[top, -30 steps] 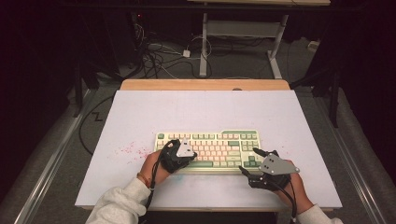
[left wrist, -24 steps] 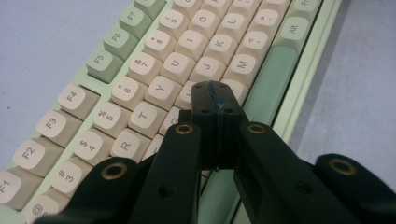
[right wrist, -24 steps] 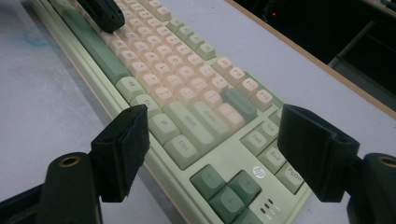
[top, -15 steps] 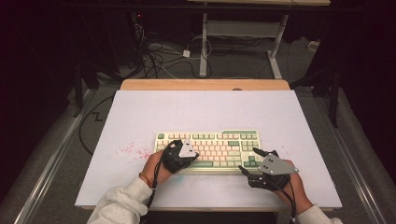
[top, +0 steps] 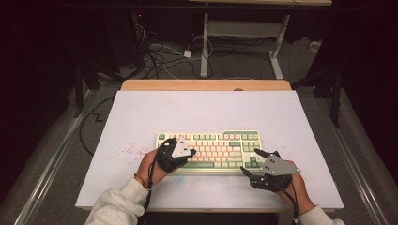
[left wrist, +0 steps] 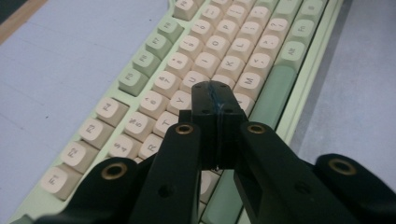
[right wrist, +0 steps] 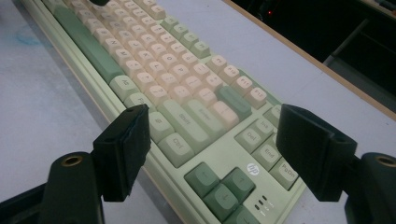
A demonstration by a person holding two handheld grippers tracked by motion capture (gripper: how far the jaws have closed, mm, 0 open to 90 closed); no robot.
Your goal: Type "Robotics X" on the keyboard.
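The keyboard (top: 211, 150) is found flat at the table's (top: 141, 108) near centre. It is judged rigid, moderately light, with delicate keycaps; the frame edges are the preferred hold. The left gripper (left wrist: 215, 95) is pressed closed above the letter keys; the right gripper (right wrist: 212, 149) is spread wide, holding nothing, over the right end.

a pale table (top: 141, 112) bears a green-and-cream keyboard (top: 220, 140) near its front edge.
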